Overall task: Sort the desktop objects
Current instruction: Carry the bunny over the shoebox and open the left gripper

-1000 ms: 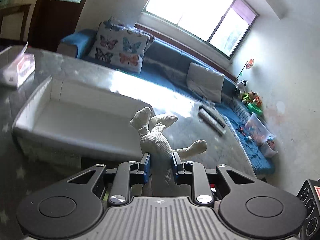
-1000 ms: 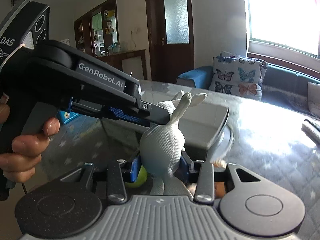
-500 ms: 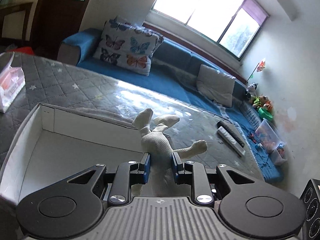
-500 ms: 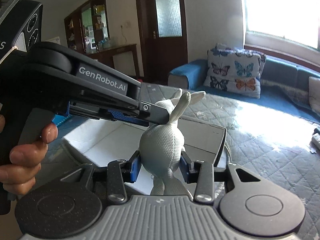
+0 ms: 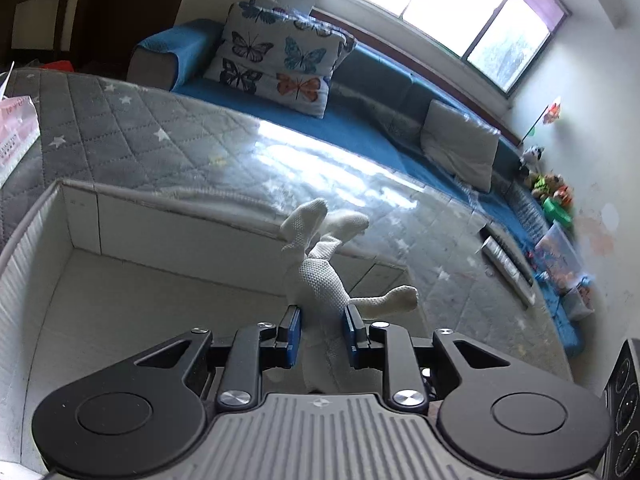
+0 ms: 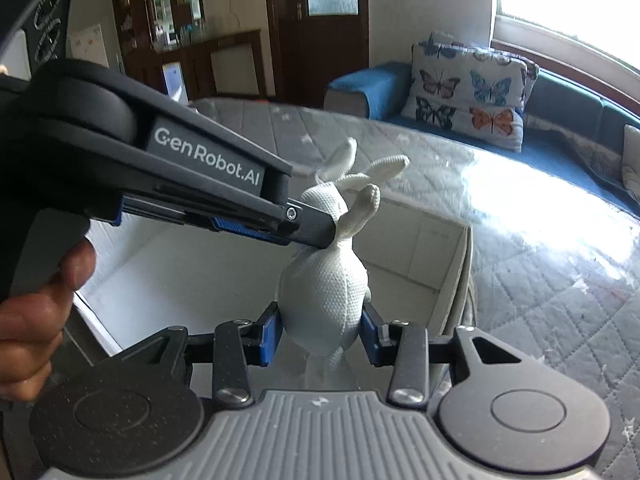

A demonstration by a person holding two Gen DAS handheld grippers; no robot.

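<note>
A white knitted plush rabbit (image 6: 324,300) hangs between both grippers above an open white box (image 5: 132,292). My right gripper (image 6: 320,334) is shut on the rabbit's round body. My left gripper (image 5: 319,328) is shut on its narrower upper part (image 5: 320,280), with ears and a limb sticking out beyond the fingers. In the right wrist view the left gripper (image 6: 320,232) comes in from the left and pinches the rabbit near the neck. The box (image 6: 424,256) lies directly under the rabbit.
The box rests on a grey quilted table cover (image 5: 168,128) with stars. A pink tissue pack (image 5: 16,136) lies at the far left. Two remote controls (image 5: 508,264) lie at the right. A blue sofa with a butterfly cushion (image 5: 280,60) stands behind.
Both grippers have carried the rabbit forward and over the white box, which now fills the lower left of the left wrist view. The hold on the rabbit is unchanged.
</note>
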